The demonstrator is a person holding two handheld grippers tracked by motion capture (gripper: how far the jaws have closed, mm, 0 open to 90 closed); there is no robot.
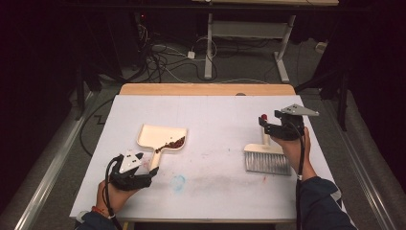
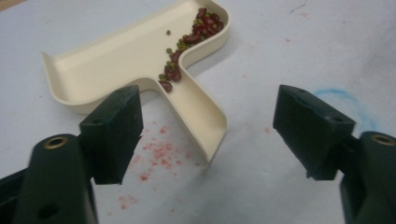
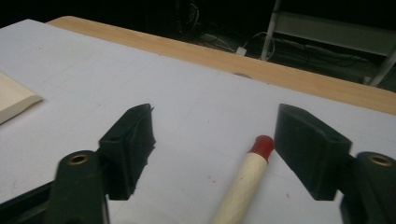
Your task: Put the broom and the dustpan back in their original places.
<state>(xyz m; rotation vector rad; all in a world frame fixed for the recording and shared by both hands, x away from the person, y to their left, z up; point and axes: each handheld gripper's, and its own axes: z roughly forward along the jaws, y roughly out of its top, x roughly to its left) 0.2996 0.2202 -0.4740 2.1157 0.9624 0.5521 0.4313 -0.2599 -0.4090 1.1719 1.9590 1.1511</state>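
Open tool (image 2: 208, 135) straddles the handle end of a cream dustpan (image 2: 116, 65) holding red beans (image 2: 189, 39)

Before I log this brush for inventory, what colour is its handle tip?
Red, capping a pale wooden brush handle; clearest in the right gripper view.

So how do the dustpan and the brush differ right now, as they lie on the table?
The dustpan is a cream tray holding red and green beans; the brush carries nothing. The dustpan lies by the left gripper, its handle pointing toward it; the brush lies by the right gripper, its red-tipped handle between the jaws. Shared: both rest flat on the table, and the open jaws grip neither.
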